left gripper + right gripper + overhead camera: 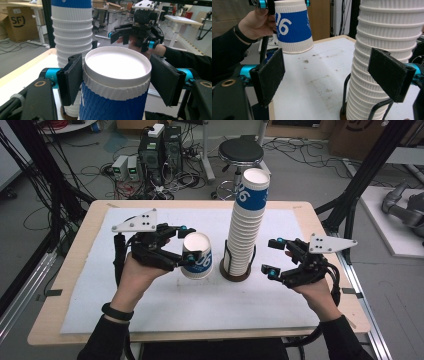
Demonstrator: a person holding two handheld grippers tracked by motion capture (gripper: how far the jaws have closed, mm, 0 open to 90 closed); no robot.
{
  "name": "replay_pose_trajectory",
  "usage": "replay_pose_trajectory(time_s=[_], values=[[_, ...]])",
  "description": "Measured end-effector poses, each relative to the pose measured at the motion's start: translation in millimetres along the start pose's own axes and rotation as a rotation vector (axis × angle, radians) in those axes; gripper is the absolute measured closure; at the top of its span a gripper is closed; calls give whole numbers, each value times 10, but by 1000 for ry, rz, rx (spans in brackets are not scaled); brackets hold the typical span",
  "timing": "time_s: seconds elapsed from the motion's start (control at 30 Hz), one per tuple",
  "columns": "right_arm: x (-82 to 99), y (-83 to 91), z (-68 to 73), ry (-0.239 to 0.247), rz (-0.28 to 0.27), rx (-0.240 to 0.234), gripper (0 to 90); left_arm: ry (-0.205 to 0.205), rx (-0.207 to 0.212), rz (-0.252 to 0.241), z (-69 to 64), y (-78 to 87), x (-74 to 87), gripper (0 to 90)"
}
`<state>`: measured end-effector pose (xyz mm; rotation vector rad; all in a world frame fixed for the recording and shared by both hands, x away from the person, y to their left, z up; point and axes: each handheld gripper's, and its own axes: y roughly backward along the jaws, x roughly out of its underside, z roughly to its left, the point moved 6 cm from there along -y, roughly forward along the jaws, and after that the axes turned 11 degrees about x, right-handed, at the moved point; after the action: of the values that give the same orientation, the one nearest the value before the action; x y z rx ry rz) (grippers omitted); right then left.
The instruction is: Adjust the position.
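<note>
Holding: the left gripper [186,245] was clamped on a single paper cup [197,256], its pads pressed on the cup's wall just under the rim, one to each side, as the left gripper view showed [115,82].
Landmark: the cup stack [246,222], a tall column of nested white-and-blue cups seated in a dark wire holder [235,270] on the white mat [150,300].
Cup, place: just beside the stack on the left gripper's side, apart from it, mouth up and slightly tilted; in the right gripper view [293,26] its base hung clear above the mat, so it was lifted, not resting.
Right gripper: [272,256] its jaws stood apart with nothing between them, hovering near the stack's lower part on the side away from the held cup; from its own camera, one pad [390,72] sat in front of the stack [384,50], touching or not I could not tell.
Done, by my reading: one cup already separate from the stack and in hand.
Left: setting that cup down on the mat; none stood there yet, and the stack was still tall.
</note>
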<state>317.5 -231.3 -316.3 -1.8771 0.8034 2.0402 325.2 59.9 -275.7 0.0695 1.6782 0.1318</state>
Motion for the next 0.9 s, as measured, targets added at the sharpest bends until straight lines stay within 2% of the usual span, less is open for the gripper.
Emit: replay_pose_trajectory(time_s=[0.47,0.7,0.9], values=[[13,-184,229,11,19,-96,145,14,44,14,-23,-167,52,293],[46,-290,301,8,36,-111,145,26,54,1,-51,-226,64,293],[80,-380,380,4,59,-134,145,21,61,2,-84,-298,65,293]])
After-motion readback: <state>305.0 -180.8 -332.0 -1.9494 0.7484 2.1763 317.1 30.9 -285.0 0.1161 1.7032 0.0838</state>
